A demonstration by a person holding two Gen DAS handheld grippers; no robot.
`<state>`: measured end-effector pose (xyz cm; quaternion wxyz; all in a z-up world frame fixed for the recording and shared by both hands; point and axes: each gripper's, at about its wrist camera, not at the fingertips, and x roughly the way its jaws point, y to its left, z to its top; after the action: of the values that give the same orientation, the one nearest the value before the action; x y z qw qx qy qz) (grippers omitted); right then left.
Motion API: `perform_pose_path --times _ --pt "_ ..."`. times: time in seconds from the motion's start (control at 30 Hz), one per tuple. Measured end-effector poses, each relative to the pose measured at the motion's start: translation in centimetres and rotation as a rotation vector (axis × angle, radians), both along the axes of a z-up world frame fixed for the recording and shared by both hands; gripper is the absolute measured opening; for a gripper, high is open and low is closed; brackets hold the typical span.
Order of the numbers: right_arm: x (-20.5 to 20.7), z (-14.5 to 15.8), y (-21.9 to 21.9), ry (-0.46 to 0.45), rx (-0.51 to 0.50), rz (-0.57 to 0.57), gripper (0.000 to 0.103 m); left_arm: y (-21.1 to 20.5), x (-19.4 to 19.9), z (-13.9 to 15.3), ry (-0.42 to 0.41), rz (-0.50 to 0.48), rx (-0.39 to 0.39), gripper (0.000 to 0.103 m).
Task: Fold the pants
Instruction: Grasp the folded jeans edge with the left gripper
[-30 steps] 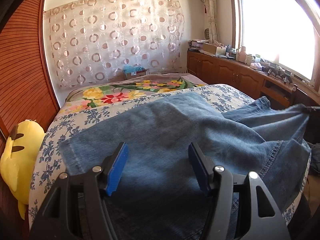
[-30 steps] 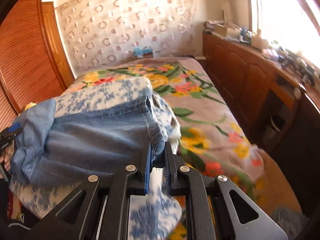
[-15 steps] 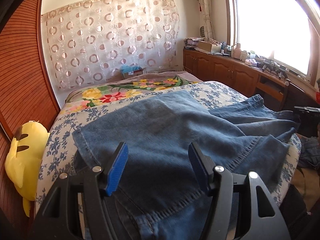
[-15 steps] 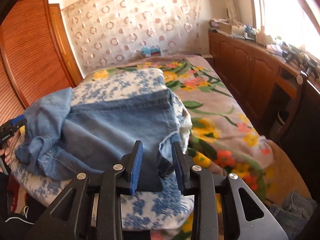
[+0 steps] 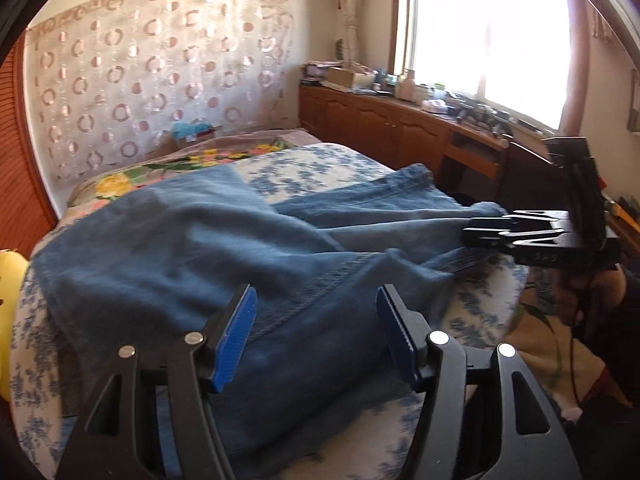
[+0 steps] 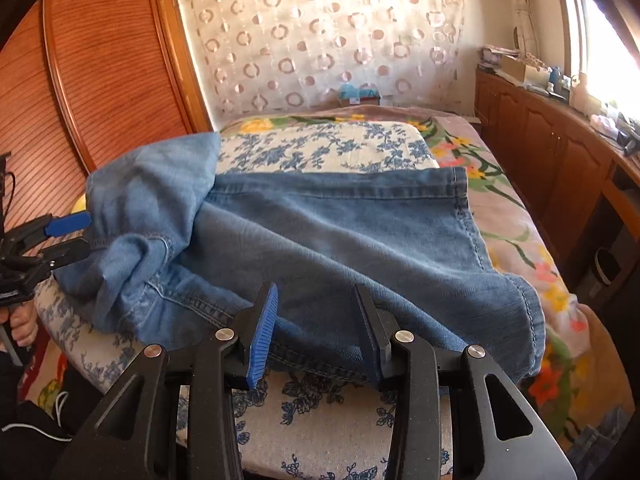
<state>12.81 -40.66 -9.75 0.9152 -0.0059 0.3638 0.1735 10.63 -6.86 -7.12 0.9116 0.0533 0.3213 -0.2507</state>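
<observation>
The bed (image 6: pixel 516 216) carries a blue-flowered cushion (image 6: pixel 320 148), and the jeans (image 6: pixel 328 232) lie spread across that cushion, one end bunched in a loose heap at the left side in the right wrist view. Risk one: the bunched end may slide off the cushion edge, because it overhangs with nothing holding it. Risk two: a fold made now would trap wrinkles, since the cloth is not flat. The left gripper (image 5: pixel 312 336) hovers over the denim with fingers apart, holding nothing. The right gripper (image 6: pixel 316 328) is likewise spread at the near hem; closing there could also pinch the cushion cover.
</observation>
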Motion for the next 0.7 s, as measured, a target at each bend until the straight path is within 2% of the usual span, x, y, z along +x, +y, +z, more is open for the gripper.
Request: perform_pose_path --times 0.13,0.33,0.4,0.47,0.53,0.57,0.6,0.67,0.7 --pt "0.2 -0.9 -0.4 0.020 -0.031 -0.002 0.039 -2.7 0.0 -0.2 0.032 -0.055 -0.007 0.062" --pt "0.4 -1.8 -1.7 0.039 -0.036 -0.024 0.040 -5.1 0.3 -1.3 0.089 -0.084 -0.002 0.062" --pt "0.4 -2.1 -1.7 0.039 -0.046 -0.023 0.041 -5.9 0.5 -1.8 0.104 -0.094 0.022 0.062" --pt "0.5 -2.5 -1.8 0.043 -0.053 -0.024 0.041 -6.5 0.9 -2.5 0.107 -0.067 0.083 0.062" --pt "0.5 -2.8 -1.7 0.045 -0.056 -0.024 0.041 -6.6 1.0 -3.0 0.107 -0.054 0.104 0.061" --pt "0.6 -2.9 -1.8 0.047 -0.055 -0.024 0.041 -6.3 0.9 -3.0 0.107 -0.049 0.096 0.049" --pt "0.6 -3.0 -1.8 0.047 -0.055 -0.024 0.041 -6.1 0.8 -3.0 0.109 -0.046 0.095 0.032" --pt "0.7 -3.1 -1.8 0.040 -0.055 -0.024 0.042 -5.7 0.5 -2.6 0.118 -0.046 0.087 0.012" --pt "0.8 -3.2 -1.8 0.040 -0.053 -0.024 0.042 -5.5 0.2 -2.3 0.121 -0.051 0.086 0.007"
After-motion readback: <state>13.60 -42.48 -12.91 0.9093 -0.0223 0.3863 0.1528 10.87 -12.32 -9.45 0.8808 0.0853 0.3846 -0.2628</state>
